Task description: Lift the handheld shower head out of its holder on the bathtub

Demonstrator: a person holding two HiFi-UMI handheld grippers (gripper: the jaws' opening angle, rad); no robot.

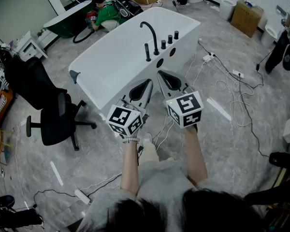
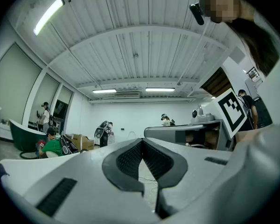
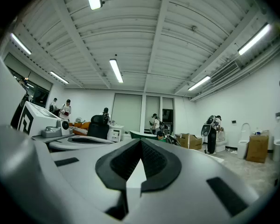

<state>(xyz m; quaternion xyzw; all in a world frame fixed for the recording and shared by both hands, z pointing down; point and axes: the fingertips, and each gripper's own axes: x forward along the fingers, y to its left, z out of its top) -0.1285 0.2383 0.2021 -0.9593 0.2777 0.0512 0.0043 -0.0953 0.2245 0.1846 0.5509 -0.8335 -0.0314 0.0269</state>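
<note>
Left gripper [image 1: 144, 87] and right gripper [image 1: 165, 79]: both clenched, tips met, nothing between them. The handheld shower head [image 1: 147, 52] stands upright on the bathtub [image 1: 106, 64] rim, at 12 o'clock from the left gripper and apart from both. Its holder is too small to make out. In both gripper views the jaws block the tub rim.

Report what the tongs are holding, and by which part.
Nothing: the left tongs and right tongs are both shut and empty, short of the bathtub.
</note>
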